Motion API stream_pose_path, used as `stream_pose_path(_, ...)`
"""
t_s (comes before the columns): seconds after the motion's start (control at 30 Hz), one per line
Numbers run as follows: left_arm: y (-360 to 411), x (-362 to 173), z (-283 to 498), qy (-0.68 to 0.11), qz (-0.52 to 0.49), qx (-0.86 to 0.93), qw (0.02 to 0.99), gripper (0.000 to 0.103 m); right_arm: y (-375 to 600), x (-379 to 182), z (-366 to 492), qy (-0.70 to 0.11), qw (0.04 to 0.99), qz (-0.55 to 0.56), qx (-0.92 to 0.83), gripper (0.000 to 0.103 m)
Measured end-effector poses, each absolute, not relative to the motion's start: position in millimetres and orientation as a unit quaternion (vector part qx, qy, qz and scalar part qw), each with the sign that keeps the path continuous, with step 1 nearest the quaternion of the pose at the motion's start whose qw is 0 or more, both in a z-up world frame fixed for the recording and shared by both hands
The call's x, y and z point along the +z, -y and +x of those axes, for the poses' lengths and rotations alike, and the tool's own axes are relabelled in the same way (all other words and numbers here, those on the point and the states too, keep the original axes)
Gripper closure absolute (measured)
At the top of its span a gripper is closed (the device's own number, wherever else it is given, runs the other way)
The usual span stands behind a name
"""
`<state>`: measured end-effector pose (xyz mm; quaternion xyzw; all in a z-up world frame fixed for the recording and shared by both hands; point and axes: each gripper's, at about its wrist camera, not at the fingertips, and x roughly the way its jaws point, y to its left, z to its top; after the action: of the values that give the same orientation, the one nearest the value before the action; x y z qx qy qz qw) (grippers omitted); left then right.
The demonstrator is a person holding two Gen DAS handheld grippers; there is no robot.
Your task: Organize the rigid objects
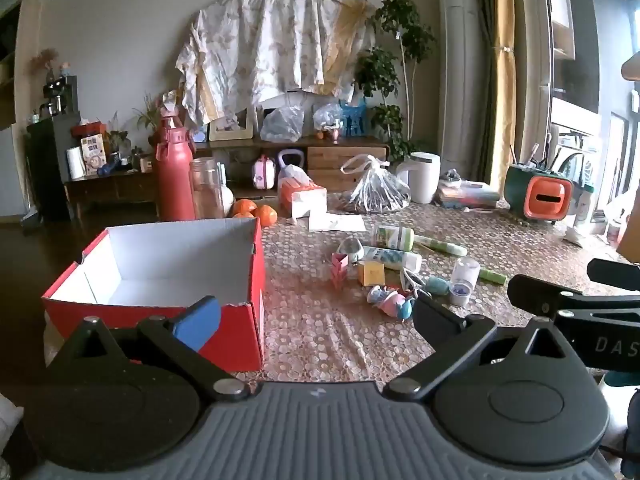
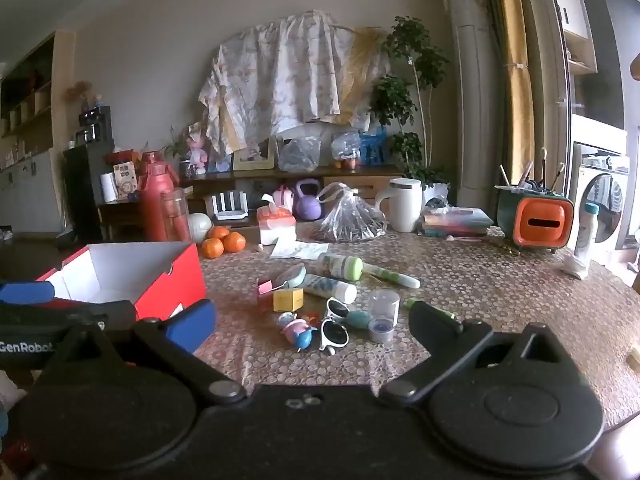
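Both the left gripper (image 1: 316, 312) and right gripper (image 2: 312, 320) are wide open and empty, the small plastic toys (image 2: 298, 330) lie just ahead, and a fast grab could knock them away from the red cardboard box (image 1: 240, 320).

A red box (image 1: 248, 320) with white inside sits on pebble-patterned tablecloth (image 1: 332, 340).

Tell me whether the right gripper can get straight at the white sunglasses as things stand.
Probably yes. The right gripper is open and empty, and the white sunglasses lie just ahead between its fingers, though the small clear cup and pink toy crowd them.
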<state>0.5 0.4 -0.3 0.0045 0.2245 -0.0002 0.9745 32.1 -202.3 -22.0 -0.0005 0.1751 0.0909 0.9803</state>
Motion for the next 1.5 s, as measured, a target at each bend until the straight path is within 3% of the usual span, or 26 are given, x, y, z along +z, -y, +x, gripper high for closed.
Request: stream_pose_path(1.5,-5.2,5.9,-6.4,-0.23,-0.015,0.004,0.973,0.0,201.0,-17.1,25.6,-0.165,0.982,0.004,0.095,0.0)
